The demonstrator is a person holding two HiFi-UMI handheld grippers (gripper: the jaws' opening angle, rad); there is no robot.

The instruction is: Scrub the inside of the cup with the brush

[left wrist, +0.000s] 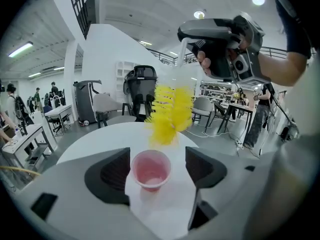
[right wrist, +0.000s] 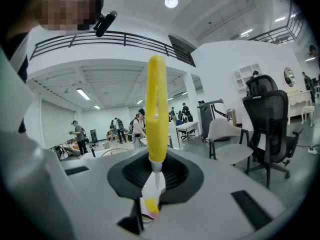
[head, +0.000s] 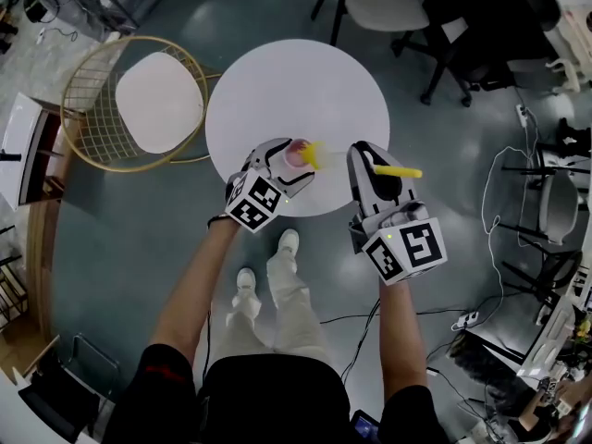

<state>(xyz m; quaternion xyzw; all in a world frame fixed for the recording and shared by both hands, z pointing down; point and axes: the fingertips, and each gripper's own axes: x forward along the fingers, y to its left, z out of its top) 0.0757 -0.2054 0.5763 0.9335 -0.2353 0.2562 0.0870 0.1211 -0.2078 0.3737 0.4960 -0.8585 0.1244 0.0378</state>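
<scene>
A small pink cup [head: 296, 154] stands near the front edge of the round white table [head: 296, 91]. My left gripper [head: 289, 166] is open around it. In the left gripper view the cup [left wrist: 150, 170] sits between the pads, close to the left one with a gap on the right. My right gripper [head: 372, 163] is shut on the yellow brush [head: 398, 170]. The brush's handle [right wrist: 156, 109] sticks up past the jaws. The bristle head [left wrist: 170, 113] hangs just above and behind the cup's rim, outside the cup. The right gripper [left wrist: 220, 44] is up above the cup.
A gold wire chair with a white seat [head: 157, 100] stands left of the table. Office chairs [head: 388, 3] are behind it. Cables [head: 518, 192] trail over the floor at the right. The person's legs and shoes [head: 268, 276] are below the table edge.
</scene>
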